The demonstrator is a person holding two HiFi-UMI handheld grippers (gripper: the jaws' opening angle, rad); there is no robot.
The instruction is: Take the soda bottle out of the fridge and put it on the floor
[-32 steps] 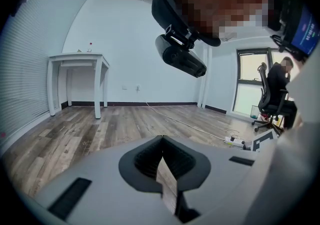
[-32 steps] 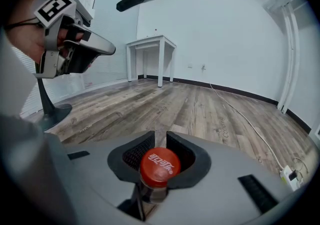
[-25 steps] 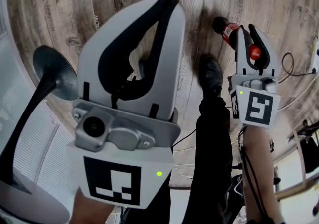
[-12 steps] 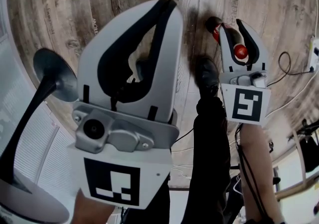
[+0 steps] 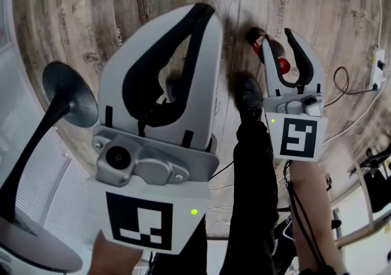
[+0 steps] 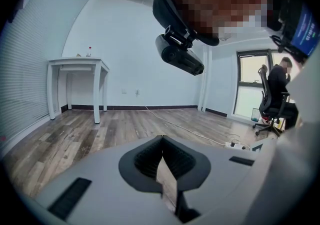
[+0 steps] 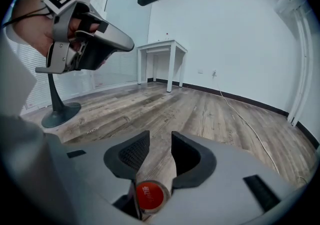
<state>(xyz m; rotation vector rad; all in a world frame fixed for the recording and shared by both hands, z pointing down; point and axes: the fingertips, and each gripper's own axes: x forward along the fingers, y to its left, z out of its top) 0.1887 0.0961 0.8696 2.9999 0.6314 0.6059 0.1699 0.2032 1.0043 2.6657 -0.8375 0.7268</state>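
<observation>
Right gripper (image 5: pixel 277 36): jaws have just been opening, now half wide; the soda bottle (image 5: pixel 255 36) cap sits loose between them, no longer pinched. Bottle apparently released on the floor (image 5: pixel 91 11), so placement looks done. Left gripper (image 5: pixel 204 14) closed, empty.

Grey-brown plank floor (image 5: pixel 91 11) fills the head view. At nine o'clock sits a dark stand (image 5: pixel 70 93) on a round base, its stem running toward seven. Out at two o'clock there's a white power strip (image 5: pixel 377 63), with a black cable (image 5: pixel 335 78) looping just beside it. In the left gripper view, a white table (image 6: pixel 77 64) stands at ten o'clock by the wall, and a seated person (image 6: pixel 277 86) is at three.
</observation>
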